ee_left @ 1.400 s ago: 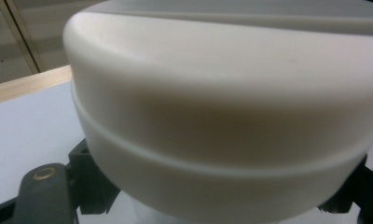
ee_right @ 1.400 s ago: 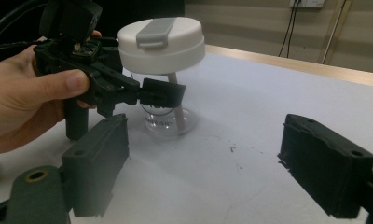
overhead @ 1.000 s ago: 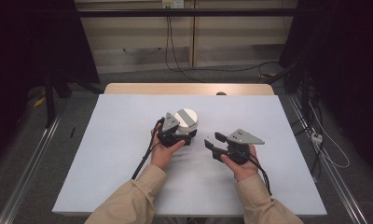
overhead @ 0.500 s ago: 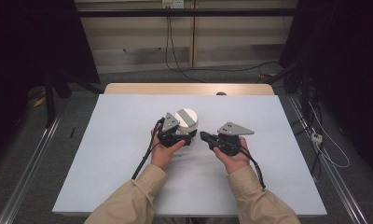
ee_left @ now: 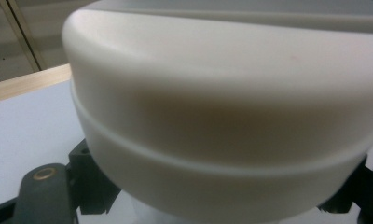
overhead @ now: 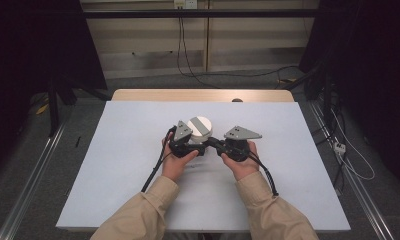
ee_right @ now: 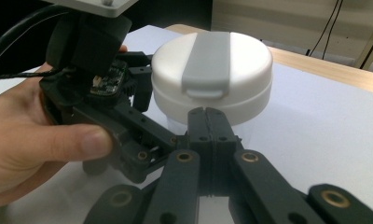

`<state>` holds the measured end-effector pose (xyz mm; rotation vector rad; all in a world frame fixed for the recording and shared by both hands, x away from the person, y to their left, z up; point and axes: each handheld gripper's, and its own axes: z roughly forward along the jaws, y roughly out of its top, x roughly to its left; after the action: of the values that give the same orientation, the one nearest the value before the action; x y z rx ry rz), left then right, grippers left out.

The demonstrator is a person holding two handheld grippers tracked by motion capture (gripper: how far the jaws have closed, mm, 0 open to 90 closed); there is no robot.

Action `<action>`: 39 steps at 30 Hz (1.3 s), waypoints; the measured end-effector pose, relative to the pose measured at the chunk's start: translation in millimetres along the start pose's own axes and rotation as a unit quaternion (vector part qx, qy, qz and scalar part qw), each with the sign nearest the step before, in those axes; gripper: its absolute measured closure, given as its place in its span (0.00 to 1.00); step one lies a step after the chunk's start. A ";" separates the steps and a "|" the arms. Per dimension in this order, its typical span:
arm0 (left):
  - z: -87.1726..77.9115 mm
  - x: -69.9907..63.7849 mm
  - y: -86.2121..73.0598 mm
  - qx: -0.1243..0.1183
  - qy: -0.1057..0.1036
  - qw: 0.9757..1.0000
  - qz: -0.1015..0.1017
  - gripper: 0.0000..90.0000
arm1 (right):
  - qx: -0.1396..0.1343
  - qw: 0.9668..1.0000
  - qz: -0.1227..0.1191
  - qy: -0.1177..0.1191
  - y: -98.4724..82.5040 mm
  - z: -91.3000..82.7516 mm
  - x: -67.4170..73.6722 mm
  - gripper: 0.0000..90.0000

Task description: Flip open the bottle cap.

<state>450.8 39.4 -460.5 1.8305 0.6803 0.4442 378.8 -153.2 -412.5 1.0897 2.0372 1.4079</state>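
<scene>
A round white container [overhead: 199, 126] with a grey strap across its lid stands at the middle of the table. My left gripper [overhead: 196, 142] is shut on its lower part, just beneath the lid. In the left gripper view the container's lid [ee_left: 222, 116] looms very close, with a black finger [ee_left: 44, 196] low at the left. My right gripper [overhead: 211, 141] is shut, nothing between its jaws. In the right gripper view its joined tips [ee_right: 207, 114] sit right below the grey tab of the container [ee_right: 212, 70], beside the left gripper [ee_right: 142, 100].
A pale blue mat [overhead: 123, 170] covers the table, with a wooden strip [overhead: 203, 95] along its far edge. Cables trail from both grippers toward the person's sleeves. Metal rails and loose cables lie on the floor at both sides.
My right gripper has moved left, up to the container, and its jaws have come together. The left gripper and the container have stayed in place.
</scene>
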 end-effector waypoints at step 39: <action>0.0 -0.1 0.0 0.002 0.000 1.000 -0.001 0.21 | -0.034 0.999 -0.014 0.003 35.5 9.1 1.2 1.00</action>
<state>450.7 39.3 -460.5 1.8332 0.6842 0.4418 397.3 -140.7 -383.4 1.0252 1.9853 1.4561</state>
